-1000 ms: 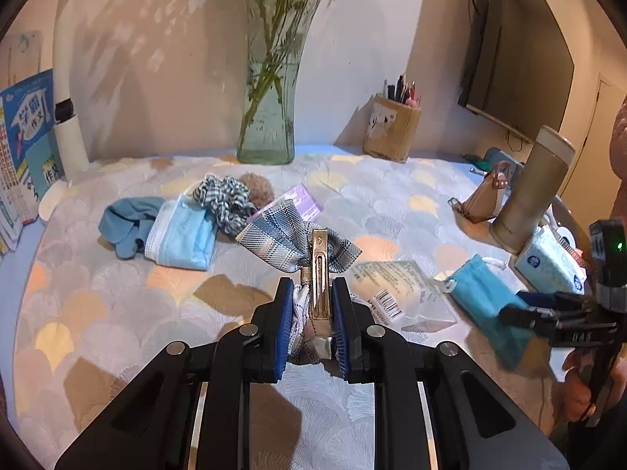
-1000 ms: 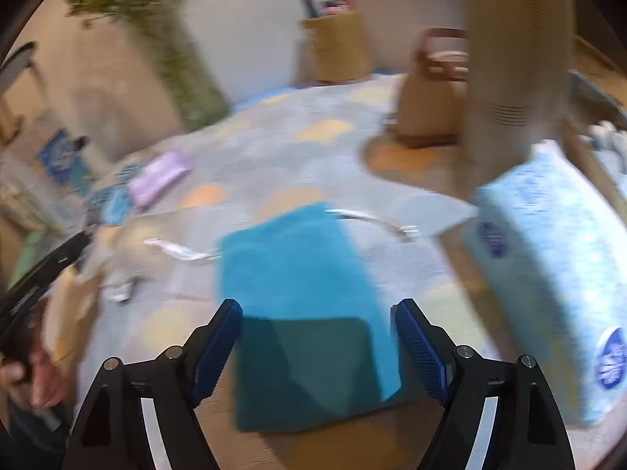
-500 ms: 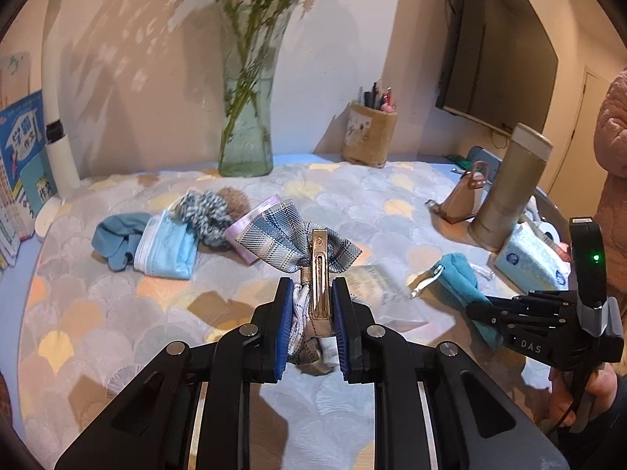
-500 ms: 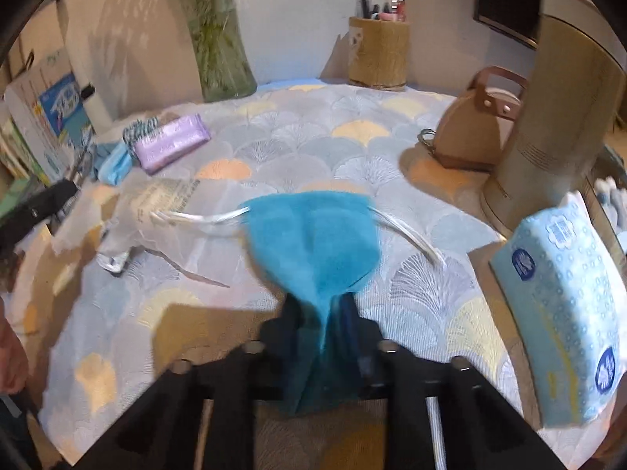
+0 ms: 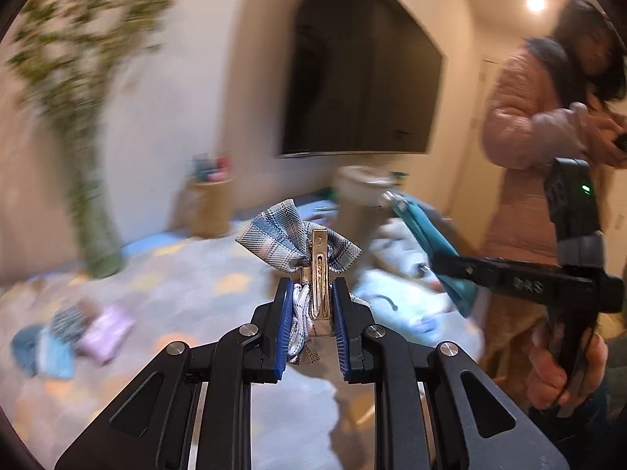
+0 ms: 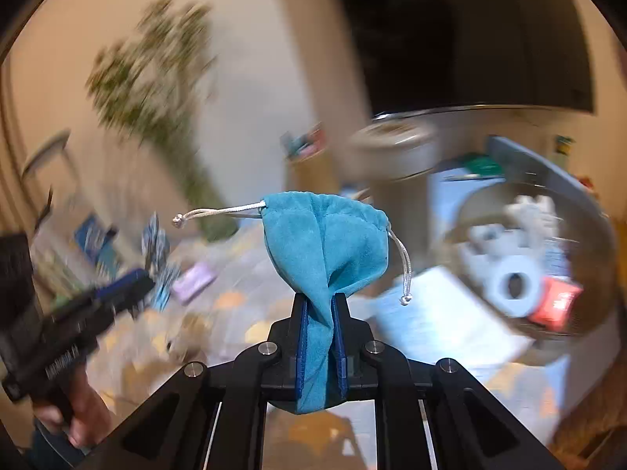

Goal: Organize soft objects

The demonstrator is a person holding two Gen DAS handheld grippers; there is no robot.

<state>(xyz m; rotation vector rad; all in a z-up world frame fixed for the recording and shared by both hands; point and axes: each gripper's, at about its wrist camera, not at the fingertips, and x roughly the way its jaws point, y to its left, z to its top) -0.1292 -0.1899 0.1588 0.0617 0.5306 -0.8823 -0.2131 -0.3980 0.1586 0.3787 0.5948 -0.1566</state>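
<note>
While both tools are raised above the bench (image 5: 196, 286), the holdings read as follows. Left hand-held gripper (image 5: 312, 305): blue pads pressed narrow on a grey-and-blue plaid fabric bow with a brass-coloured metal hair clip (image 5: 301, 243), the bow standing up past the fingertips, off the bench. Right hand-held gripper (image 6: 319, 313): jaws have just been closing and now pinch the lower end of a teal velvet drawstring pouch (image 6: 325, 235), its pale cords (image 6: 219, 213) trailing to either side, clear of the bench. Background, blurred: bench cover with scallop pattern; lilac packet (image 5: 106, 331) and light-blue cloths (image 5: 43, 352) at the left; tall glass vase with green stems (image 5: 94, 235); dark wall screen (image 5: 360, 74); person in a pink padded jacket (image 5: 529, 137).
</note>
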